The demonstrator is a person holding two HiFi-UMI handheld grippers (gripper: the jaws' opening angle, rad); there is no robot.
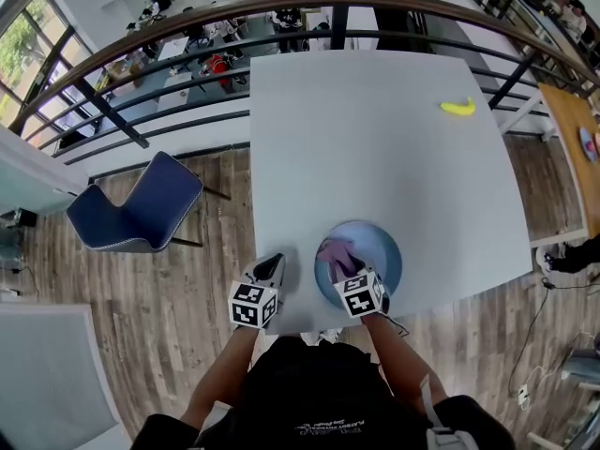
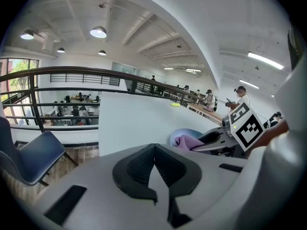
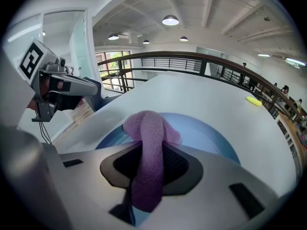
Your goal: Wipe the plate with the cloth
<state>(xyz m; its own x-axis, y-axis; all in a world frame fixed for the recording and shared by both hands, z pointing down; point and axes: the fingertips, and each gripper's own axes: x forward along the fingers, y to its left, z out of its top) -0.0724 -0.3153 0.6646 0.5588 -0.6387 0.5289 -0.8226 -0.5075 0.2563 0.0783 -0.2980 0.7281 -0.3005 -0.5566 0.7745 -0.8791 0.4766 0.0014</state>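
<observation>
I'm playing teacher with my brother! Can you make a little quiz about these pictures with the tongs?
1. True or false: the right tongs grip the purple cloth over the blue plate.
2. What do the left tongs hold? A nothing, B the plate, C the cloth.
3. Fill in: the yellow thing lies on the white ____.
Key: 1 true; 2 A; 3 table.

Black top (image 1: 314, 397), small white print (image 1: 330, 427) low on it. Left gripper (image 1: 273, 266) and right gripper (image 1: 343, 262): pale grey shells, black ribbed jaws, each carrying a cube (image 1: 253, 305) with black-and-white square markers. Thin dark cable (image 3: 47, 132) under left one.
</observation>
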